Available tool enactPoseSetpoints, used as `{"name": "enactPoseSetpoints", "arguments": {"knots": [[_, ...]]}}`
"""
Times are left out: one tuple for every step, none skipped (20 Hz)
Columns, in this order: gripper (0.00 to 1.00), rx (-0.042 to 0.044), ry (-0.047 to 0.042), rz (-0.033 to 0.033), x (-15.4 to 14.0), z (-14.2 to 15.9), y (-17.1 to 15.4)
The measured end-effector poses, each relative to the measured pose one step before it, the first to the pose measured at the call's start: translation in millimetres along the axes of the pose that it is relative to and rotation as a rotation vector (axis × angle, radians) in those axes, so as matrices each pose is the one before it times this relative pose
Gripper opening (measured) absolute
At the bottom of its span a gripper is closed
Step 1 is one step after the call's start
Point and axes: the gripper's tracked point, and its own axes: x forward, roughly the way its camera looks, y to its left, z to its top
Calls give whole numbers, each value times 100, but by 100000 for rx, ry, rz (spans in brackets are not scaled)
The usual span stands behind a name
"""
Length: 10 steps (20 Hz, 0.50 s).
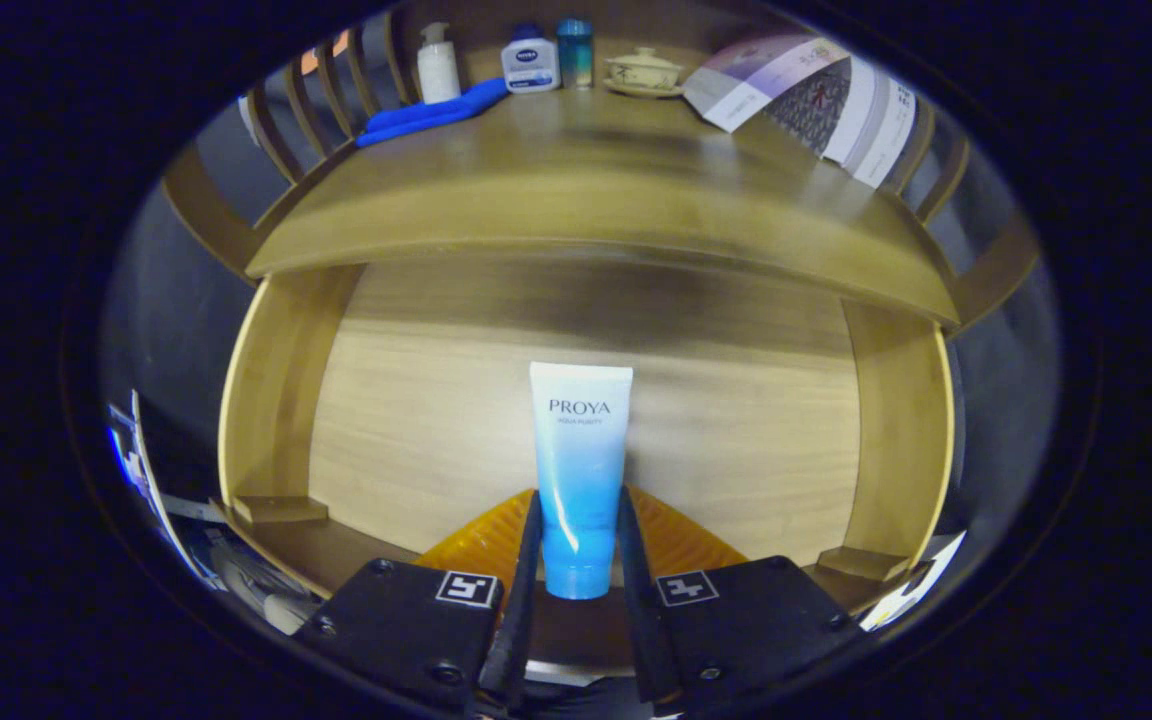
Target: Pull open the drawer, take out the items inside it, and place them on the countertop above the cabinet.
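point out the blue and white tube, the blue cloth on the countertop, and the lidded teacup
blue and white tube (579, 470): gripper view, mid-body, between the hand-held gripper's fingers.
blue cloth (433, 112): gripper view, middle of the fold.
lidded teacup (644, 70): gripper view, bowl side.

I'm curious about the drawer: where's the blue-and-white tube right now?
The tube sits between the gripper fingers, which press on its lower sides, over the open drawer, below the countertop.
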Motion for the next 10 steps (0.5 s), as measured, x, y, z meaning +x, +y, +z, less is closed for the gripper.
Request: {"name": "enactPoseSetpoints", "arguments": {"knots": [[44, 179, -1423, 87, -711, 186, -57], [44, -173, -959, 296, -395, 241, 114], [44, -67, -1044, 254, -517, 293, -24], [44, -176, -1164, 138, -575, 479, 11], [44, 324, -1305, -256, -489, 222, -31], [44, 385, -1274, -337, -264, 604, -135], [44, 607, -1470, -204, -125, 697, 19], [44, 750, -1161, -135, -4, 814, -47], [44, 304, -913, -98, -115, 636, 21], [44, 104, -851, 70, 31, 751, 12]]}}
